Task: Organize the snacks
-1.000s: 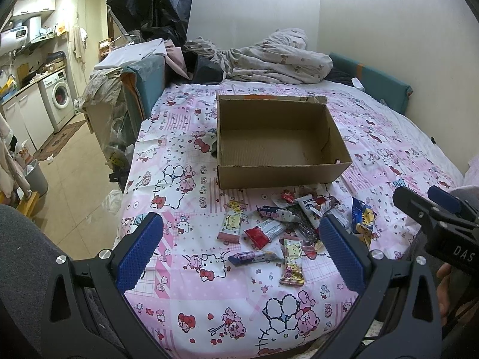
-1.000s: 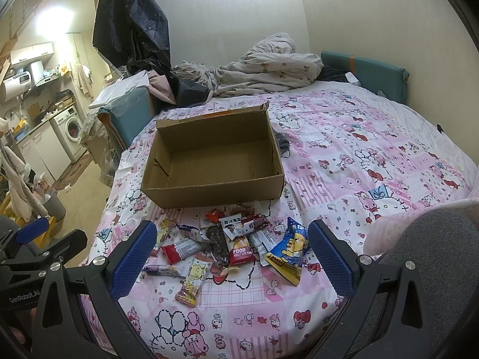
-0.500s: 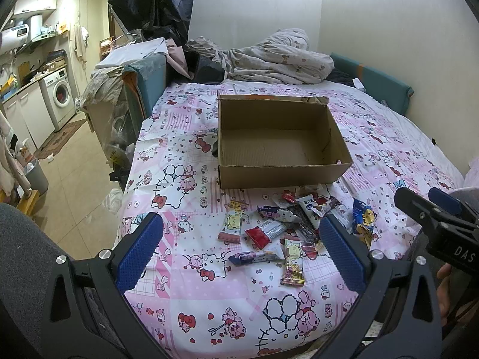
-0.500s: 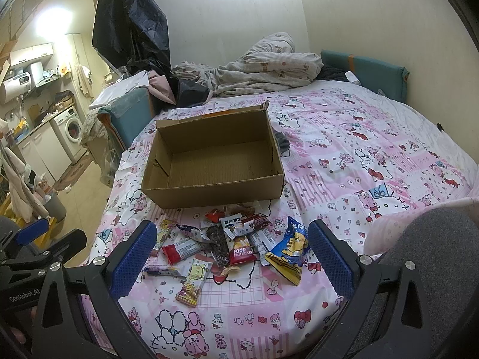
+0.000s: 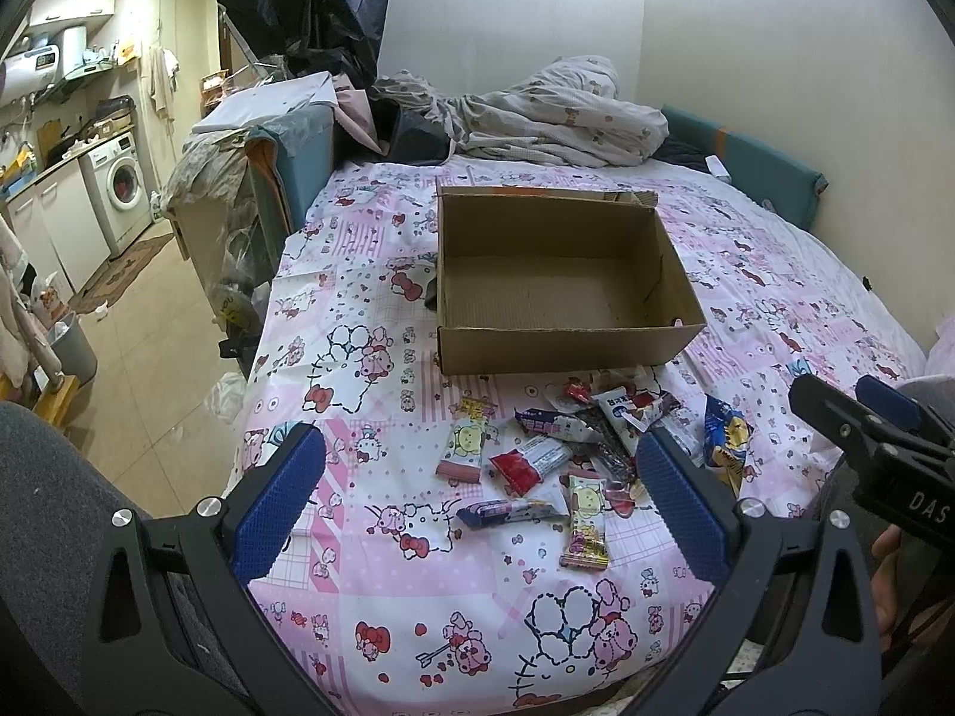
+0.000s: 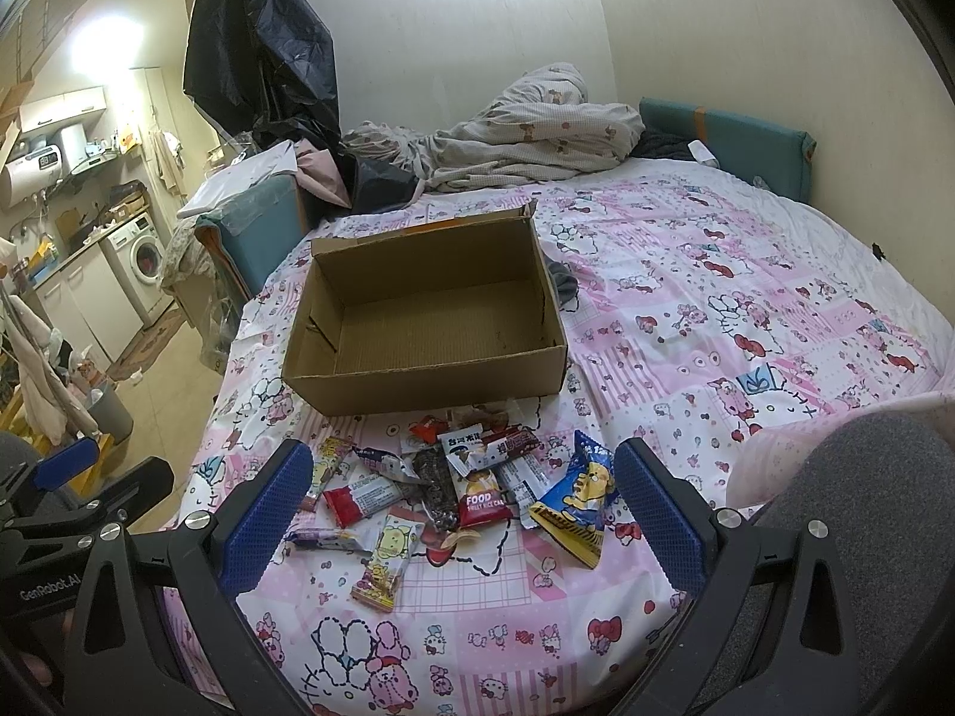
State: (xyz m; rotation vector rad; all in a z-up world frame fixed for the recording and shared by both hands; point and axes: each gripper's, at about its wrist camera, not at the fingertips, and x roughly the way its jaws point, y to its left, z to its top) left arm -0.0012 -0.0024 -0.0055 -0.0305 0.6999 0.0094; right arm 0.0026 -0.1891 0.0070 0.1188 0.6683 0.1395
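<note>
Both the left tool [image 5: 480, 498] and right tool [image 6: 462, 513] hover spread wide and empty above the snack packets [image 6: 471, 483] heaped, seemingly overlapping, just before the cardboard box [image 6: 427, 382] on the bed [image 6: 746, 298].

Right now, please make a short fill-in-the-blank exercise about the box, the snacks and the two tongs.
1. The cardboard box on the bed contains ____ snacks.
2. The snack packets lie on the pink sheet, on the side of the box ____ to the cameras.
3. Both the left tongs and the right tongs are ____ and hold nothing.

Missing words: no; nearest; open
</note>
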